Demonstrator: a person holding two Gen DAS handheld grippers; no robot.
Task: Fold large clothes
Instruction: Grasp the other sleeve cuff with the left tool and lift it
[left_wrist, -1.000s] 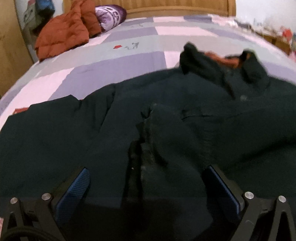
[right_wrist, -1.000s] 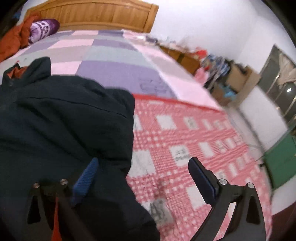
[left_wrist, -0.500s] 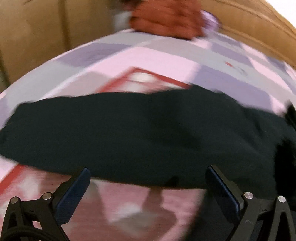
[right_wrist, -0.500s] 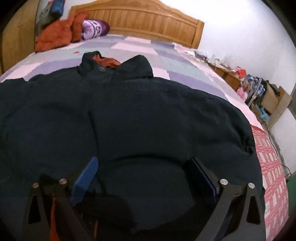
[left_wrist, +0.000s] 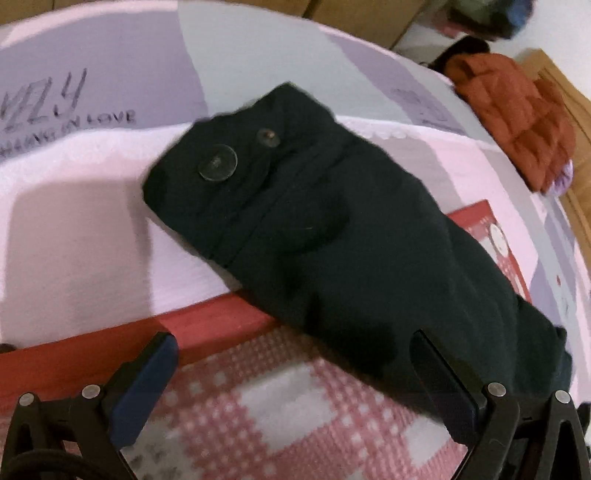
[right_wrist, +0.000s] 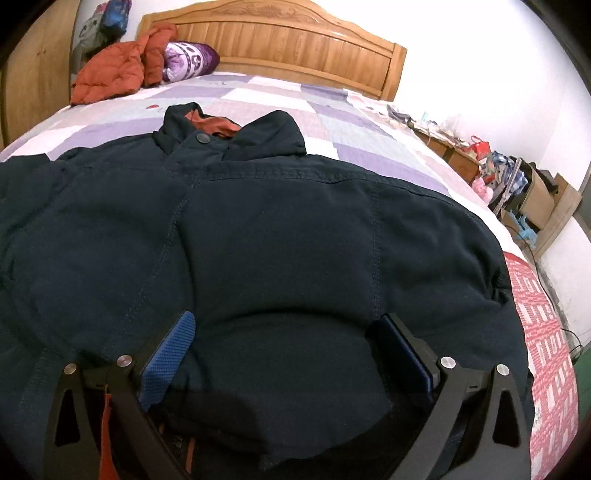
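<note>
Two tools in play, both with jaws standing wide apart and gripping nothing. Left gripper (left_wrist: 291, 380) hovers over the sleeve end of the large dark navy padded jacket (right_wrist: 258, 240), which lies spread front-up across the bed with the patchwork lilac, grey and pink quilt (left_wrist: 110, 55). Sleeve cuff with two round dark snap buttons (left_wrist: 218, 162) lies out flat on the quilt, its forearm crossing the red-bordered pink checked blanket (left_wrist: 258, 406). Right gripper (right_wrist: 284, 354) sits low over the jacket's lower front, a soft bulge of padded cloth rising between the blue pads (right_wrist: 168, 354) but not pinched.

Likely step: bringing the outstretched sleeve in across the chest. Best done by dropping the left gripper onto the cuff, biting through both layers near the buttons rather than the slippery top layer alone, then lifting just clear and carrying it straight toward the collar with the orange lining (right_wrist: 210, 125). Worth pinning the body with the right gripper meanwhile, since thick padding probably springs back and drags. Orange quilted jacket (right_wrist: 110, 74) by the wooden headboard (right_wrist: 295, 40) lies well apart, out of the way.
</note>
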